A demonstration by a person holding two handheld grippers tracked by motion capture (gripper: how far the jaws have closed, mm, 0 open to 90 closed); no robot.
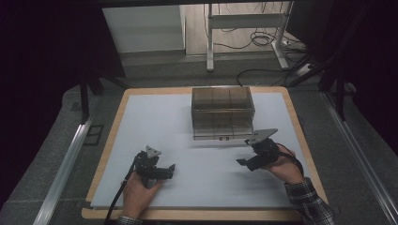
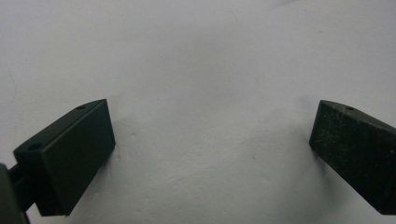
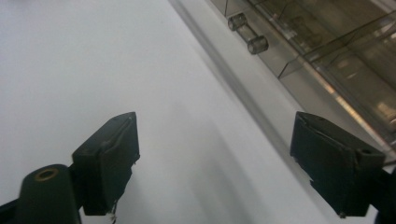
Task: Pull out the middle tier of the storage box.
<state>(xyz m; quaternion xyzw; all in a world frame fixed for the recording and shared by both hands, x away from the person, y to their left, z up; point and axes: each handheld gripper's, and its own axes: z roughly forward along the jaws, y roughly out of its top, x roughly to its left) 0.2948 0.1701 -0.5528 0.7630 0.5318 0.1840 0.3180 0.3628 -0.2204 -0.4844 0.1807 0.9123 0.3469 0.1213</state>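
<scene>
The right gripper [image 1: 242, 162] hangs just in front of the clear plastic drawer box [image 1: 222, 112], off its front right corner, its jaws wide apart with nothing between them. In the right gripper view [image 3: 215, 154] the two black jaws frame bare white sheet, and the box's front edge with two small round knobs [image 3: 247, 33] runs slantwise across the upper right, near but not touching the jaws.

The left gripper [image 1: 170, 169] lies low over the white sheet [image 1: 155, 117] near the front left of the desk [image 1: 112, 140], well apart from the box. In the left gripper view [image 2: 212, 144] its jaws also stand wide open and empty over plain sheet.

The box sits at the back middle of the sheet, its smoky compartments side by side.
</scene>
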